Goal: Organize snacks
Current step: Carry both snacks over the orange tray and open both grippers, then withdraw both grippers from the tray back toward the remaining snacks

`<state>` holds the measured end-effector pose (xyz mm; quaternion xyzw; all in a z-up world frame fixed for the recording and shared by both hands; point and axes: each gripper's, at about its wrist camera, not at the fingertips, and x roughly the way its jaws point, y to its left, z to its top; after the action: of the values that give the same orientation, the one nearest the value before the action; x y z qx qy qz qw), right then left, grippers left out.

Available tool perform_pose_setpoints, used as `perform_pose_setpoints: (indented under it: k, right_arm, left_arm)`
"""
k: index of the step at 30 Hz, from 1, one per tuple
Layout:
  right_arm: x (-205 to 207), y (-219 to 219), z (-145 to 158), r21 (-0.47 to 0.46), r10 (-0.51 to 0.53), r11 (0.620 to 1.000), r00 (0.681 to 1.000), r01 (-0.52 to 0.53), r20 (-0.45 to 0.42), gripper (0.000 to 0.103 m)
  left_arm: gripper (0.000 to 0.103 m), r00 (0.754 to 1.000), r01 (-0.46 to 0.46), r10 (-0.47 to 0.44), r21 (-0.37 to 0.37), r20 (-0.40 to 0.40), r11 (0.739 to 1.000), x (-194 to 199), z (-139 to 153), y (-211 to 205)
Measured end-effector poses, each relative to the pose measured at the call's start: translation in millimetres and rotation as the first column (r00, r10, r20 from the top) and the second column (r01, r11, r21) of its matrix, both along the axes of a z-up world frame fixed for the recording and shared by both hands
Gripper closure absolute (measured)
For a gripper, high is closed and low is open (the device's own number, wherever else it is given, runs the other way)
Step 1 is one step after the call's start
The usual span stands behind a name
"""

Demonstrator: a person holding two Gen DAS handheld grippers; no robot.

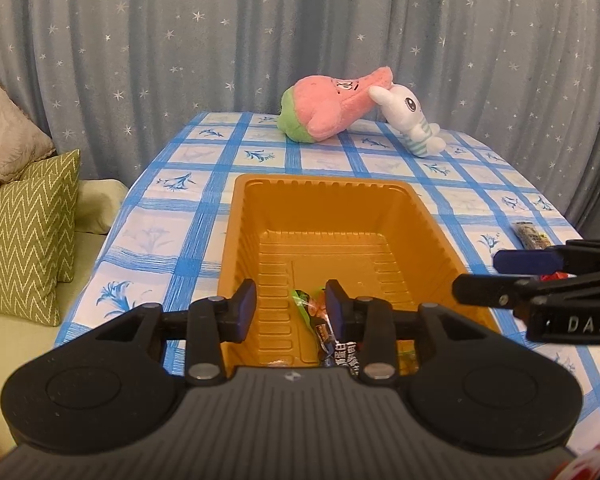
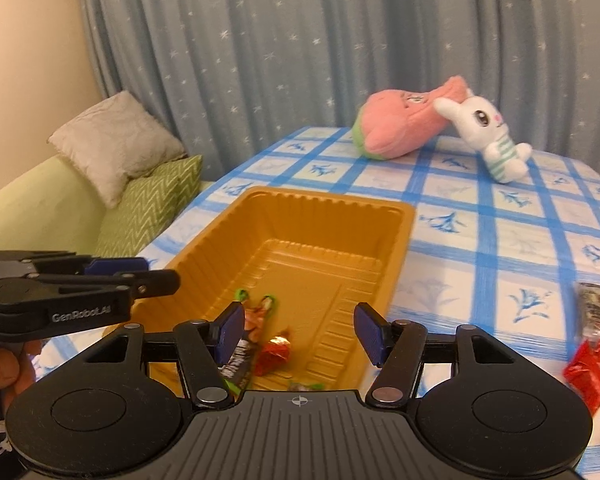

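A: Hovering over the orange tray (image 2: 400, 240) right now, both grippers sit side by side above its near end, on the blue-checked worktop (image 2: 500, 232).

B: The right gripper (image 2: 298, 334) has its jaws spread, nothing pinched between the blue pads. Below the gap lies a red-wrapped snack (image 2: 276, 354) on the tray floor, beside a long dark packet (image 2: 242, 354) with a green end.

A: From the left wrist view, the left gripper (image 1: 291, 306) is parted too, narrower than its partner, pads clear of anything. A green-tipped wrapper (image 1: 304, 304) lies in the tray beneath it.

B: More snacks wait outside the tray. Red wrappers (image 2: 588, 368) and a striped stick packet (image 2: 592, 304) sit on the cloth well to the right.

A: At the far edge, a pink plush (image 1: 332, 110) leans against a white bunny toy (image 1: 408, 120). Star-dotted curtain (image 1: 300, 32) behind, green zigzag cushion (image 1: 28, 236) off to the left.
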<state>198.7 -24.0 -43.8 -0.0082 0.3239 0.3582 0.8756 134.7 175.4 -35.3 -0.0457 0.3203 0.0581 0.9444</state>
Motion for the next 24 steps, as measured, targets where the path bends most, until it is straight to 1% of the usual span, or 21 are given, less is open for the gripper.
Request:
perform_pose_setpoints:
  k: [3,7,13,17,22,24]
  right_arm:
    - [-0.4,-12.1,2.1,-0.002,-0.036,0.999,0.999,0.036,0.009,0.042]
    - [-1.7,-29.2,3.0,0.005,-0.077,0.997,0.997,0.077,-0.006,0.042]
    - [-12.7,-50.5,6.4,0.005,-0.102,0.995,0.995,0.102,0.006,0.042]
    - [-17.0,-67.9,8.4,0.003,-0.130,0.991,0.991,0.130,0.013,0.042]
    - [-25.1,-98.5,9.5,0.013,-0.192,0.981,0.981,0.192,0.012,0.042]
    - [-28.4,-111.3,9.6,0.019,-0.215,0.976,0.977,0.215,0.010,0.042]
  left_arm:
    - [0.067,1.000,0.004,-0.004,-0.004,0.002,1.000,-0.9,1.9,-3.4]
    - [0.065,1.000,0.010,-0.010,-0.005,0.001,1.000,-3.3,4.6,-10.3]
    - [0.059,1.000,0.019,-0.019,-0.014,0.005,1.000,-10.3,9.8,-25.9]
    - [0.052,0.999,0.031,-0.031,-0.020,0.007,0.999,-14.9,13.5,-40.3]
    - [0.044,0.998,0.058,-0.058,-0.030,0.008,0.998,-17.8,16.0,-61.3]
    - [0.037,0.997,0.073,-0.073,-0.031,0.012,0.997,-18.3,17.1,-71.0]
